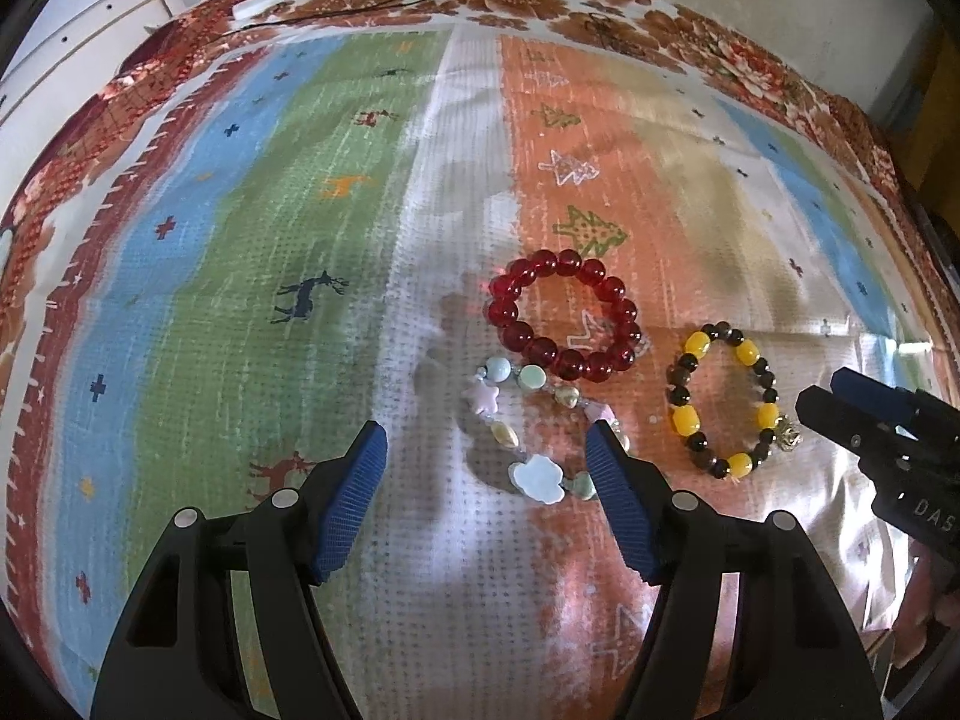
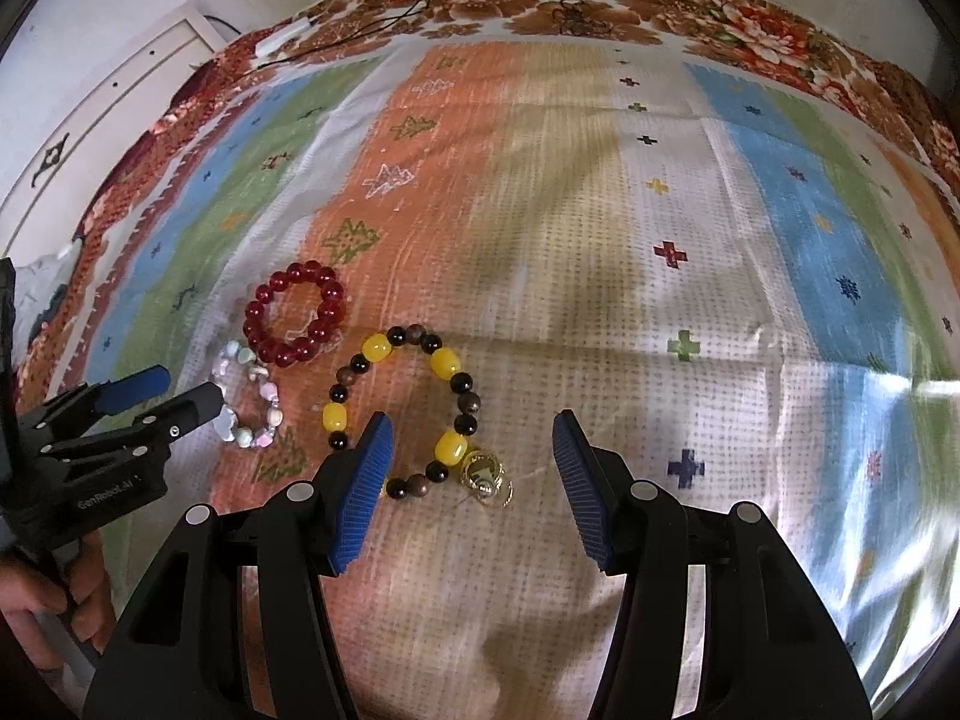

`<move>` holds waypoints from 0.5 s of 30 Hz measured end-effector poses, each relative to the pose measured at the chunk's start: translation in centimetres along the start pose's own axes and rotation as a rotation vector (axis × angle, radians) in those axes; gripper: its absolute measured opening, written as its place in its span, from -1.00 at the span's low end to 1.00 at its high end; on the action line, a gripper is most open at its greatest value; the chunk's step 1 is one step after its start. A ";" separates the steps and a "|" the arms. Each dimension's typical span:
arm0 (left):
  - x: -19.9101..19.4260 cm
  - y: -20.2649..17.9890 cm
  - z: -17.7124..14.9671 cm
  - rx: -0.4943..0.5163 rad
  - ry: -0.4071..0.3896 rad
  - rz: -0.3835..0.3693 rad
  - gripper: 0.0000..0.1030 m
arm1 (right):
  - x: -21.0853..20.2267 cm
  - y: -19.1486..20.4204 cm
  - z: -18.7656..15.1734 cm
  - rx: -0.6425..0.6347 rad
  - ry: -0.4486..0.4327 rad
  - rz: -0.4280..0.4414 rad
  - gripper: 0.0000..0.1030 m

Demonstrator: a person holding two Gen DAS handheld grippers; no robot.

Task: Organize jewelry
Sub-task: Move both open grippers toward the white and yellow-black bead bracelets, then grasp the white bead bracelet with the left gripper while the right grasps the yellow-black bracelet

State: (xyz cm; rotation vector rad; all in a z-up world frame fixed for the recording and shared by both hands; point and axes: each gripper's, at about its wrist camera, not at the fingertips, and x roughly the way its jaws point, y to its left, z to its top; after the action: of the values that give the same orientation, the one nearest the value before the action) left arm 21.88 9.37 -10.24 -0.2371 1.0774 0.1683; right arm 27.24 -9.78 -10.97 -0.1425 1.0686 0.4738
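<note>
Three bracelets we count on the striped cloth [image 1: 360, 192], one red bracelet [image 1: 564, 315] at 12 o'clock, one pastel charm bracelet [image 1: 528, 420] beneath it, one yellow-and-black bracelet [image 2: 399, 408] at 3 o'clock, left gripper [image 1: 486, 450] and right gripper [image 2: 474, 438] both spread apart, holding nothing.

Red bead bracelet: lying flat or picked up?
Lying flat. The red bead bracelet rests as a full ring on the striped cloth, no jaws touching it.
</note>
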 end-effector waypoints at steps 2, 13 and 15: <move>0.2 0.0 0.0 0.003 0.005 -0.002 0.30 | 0.4 0.1 0.1 -0.013 0.010 -0.004 0.07; 1.6 -0.5 0.2 0.027 0.025 0.005 0.23 | 2.8 0.1 0.2 -0.072 0.092 -0.031 0.07; 1.7 -0.5 0.1 0.029 0.024 0.009 0.22 | 3.1 0.1 0.3 -0.083 0.095 -0.040 0.07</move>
State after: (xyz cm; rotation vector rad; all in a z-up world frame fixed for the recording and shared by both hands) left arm 22.87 8.94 -11.60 -0.2084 1.1041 0.1581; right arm 28.63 -8.63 -13.53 -0.2611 1.1376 0.4791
